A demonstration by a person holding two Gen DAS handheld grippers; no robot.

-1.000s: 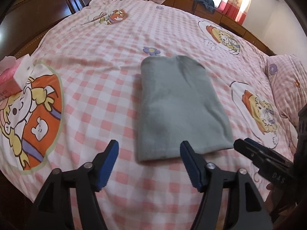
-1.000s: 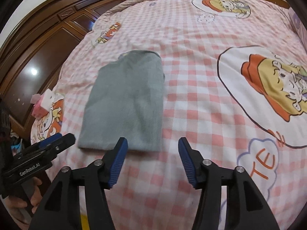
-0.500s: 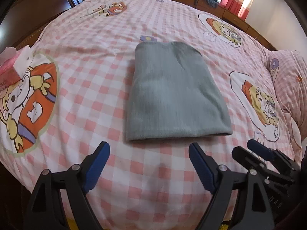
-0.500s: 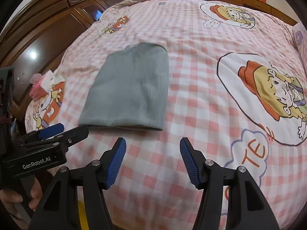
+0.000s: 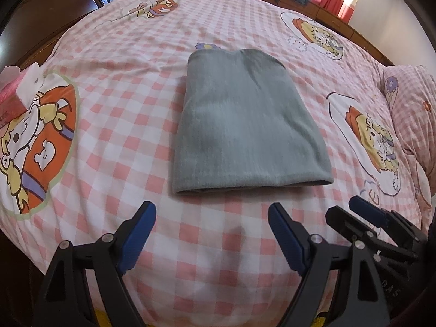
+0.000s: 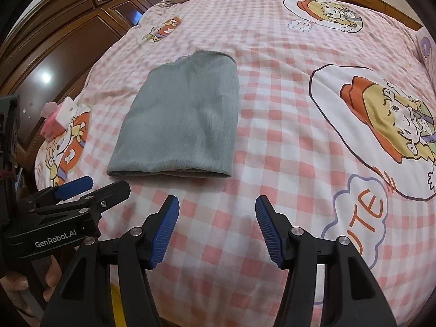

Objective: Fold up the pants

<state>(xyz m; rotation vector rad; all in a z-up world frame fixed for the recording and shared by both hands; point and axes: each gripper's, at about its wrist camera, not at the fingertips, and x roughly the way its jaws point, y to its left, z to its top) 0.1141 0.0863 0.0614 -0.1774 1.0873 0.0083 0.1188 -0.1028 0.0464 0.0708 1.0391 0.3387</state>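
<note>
Now: pants (image 5: 245, 125) lie folded, apparently finished; your left gripper (image 5: 211, 237) and right gripper (image 6: 216, 229) hang spread, empty; nothing left to grasp.

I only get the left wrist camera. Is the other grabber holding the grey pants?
Observer: No. The right wrist view shows the right gripper open and empty, just short of the near edge of the folded grey pants.
Operator: Is somebody holding my grabber?
Observer: Yes. That view shows a hand under the body of the left gripper.
Operator: Is anything written on it?
Observer: Its side reads GenRobot.AI in white letters.
</note>
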